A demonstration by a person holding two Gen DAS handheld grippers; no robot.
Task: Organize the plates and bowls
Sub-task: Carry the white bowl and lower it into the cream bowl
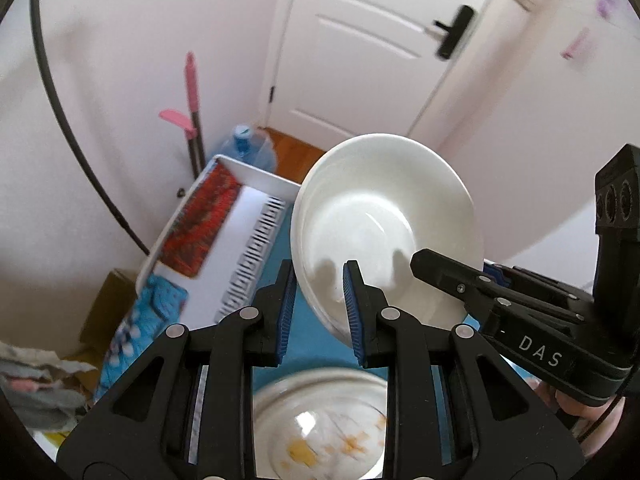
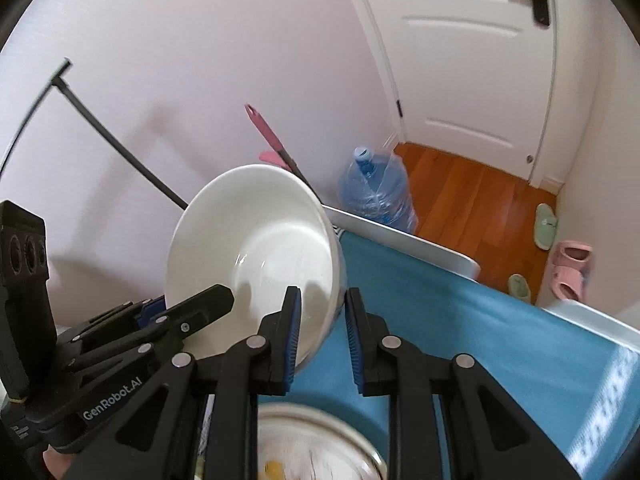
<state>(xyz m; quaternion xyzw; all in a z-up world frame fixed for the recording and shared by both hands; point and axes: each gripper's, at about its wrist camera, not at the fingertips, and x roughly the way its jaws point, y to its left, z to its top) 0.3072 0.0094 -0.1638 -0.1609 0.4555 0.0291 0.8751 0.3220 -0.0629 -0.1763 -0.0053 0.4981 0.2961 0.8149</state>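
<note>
A plain white bowl (image 1: 380, 208) hangs tilted in the air above the blue table cover, gripped from both sides. My left gripper (image 1: 320, 312) is shut on its lower left rim, one blue pad inside the bowl and one outside. My right gripper (image 1: 460, 276) clamps the opposite rim. In the right wrist view the same bowl (image 2: 256, 232) has its rim between my right gripper's (image 2: 323, 336) pads, with the left gripper (image 2: 192, 308) biting the far side. Below lies a white plate (image 1: 320, 432) with yellow flowers, also the plate (image 2: 316, 444) under the right gripper.
A white dish rack (image 1: 248, 208) with a red cloth and slotted dividers stands at the table's far left. A blue water bottle (image 2: 376, 192), a pink-handled mop (image 1: 192, 92) and a white door (image 2: 472, 60) lie beyond. Slippers (image 2: 568, 268) sit on the wooden floor.
</note>
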